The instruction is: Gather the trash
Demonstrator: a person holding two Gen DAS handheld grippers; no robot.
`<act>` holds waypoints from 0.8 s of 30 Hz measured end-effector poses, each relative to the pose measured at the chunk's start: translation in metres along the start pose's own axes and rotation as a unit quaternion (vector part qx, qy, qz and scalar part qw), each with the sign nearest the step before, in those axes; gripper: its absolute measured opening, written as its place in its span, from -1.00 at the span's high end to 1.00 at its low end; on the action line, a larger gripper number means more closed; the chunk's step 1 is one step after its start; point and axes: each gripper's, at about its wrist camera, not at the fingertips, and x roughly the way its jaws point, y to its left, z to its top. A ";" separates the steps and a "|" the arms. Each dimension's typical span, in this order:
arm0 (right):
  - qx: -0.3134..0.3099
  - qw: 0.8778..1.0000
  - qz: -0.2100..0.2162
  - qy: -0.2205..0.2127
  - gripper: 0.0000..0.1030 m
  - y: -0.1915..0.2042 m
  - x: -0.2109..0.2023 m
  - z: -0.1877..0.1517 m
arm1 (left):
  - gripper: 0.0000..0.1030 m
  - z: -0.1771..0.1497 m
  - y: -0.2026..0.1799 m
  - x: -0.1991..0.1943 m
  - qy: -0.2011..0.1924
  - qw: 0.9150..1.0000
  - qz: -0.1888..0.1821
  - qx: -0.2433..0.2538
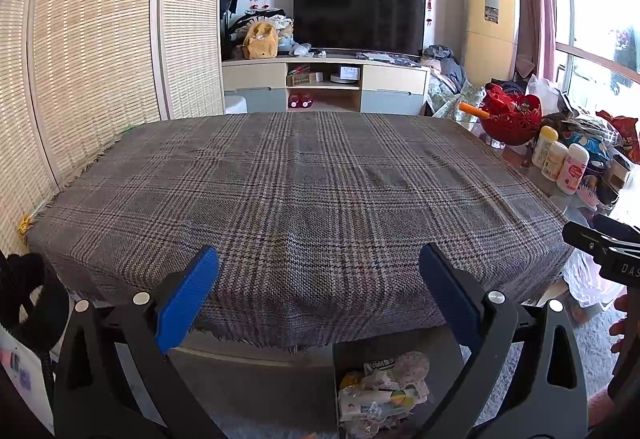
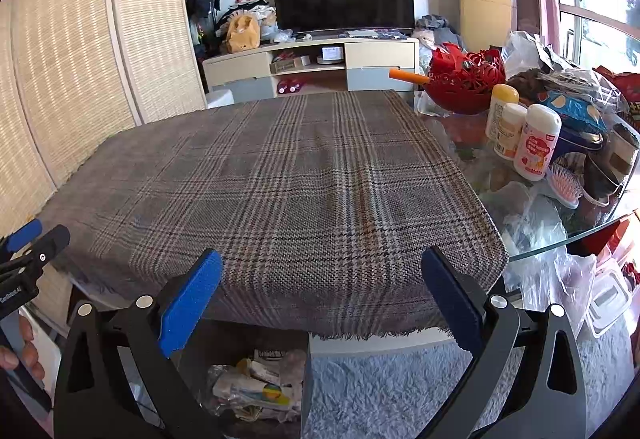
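Observation:
A dark bin (image 1: 338,383) on the floor below the table's near edge holds crumpled wrappers and packets (image 1: 380,395); it also shows in the right wrist view (image 2: 306,379) with the trash (image 2: 256,387) inside. The table has a grey plaid cloth (image 1: 304,199) with nothing lying on it. My left gripper (image 1: 318,289) is open and empty, held above the table's near edge and the bin. My right gripper (image 2: 320,293) is open and empty, held to the right of the left one. Each gripper shows at the edge of the other's view.
To the right, on the glass tabletop (image 2: 600,227), stand a red basket (image 2: 466,83), three white bottles (image 2: 536,143), a pink hairbrush (image 2: 562,185) and plastic bags (image 2: 536,227). A TV (image 1: 358,15) on a cabinet stands behind. A woven screen (image 1: 96,39) lines the left. A grey rug (image 2: 400,391) covers the floor.

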 end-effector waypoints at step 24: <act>0.002 1.000 0.002 0.003 -0.94 -0.004 0.002 -0.001 | -0.84 -0.001 0.001 0.000 0.001 1.000 0.004 -0.003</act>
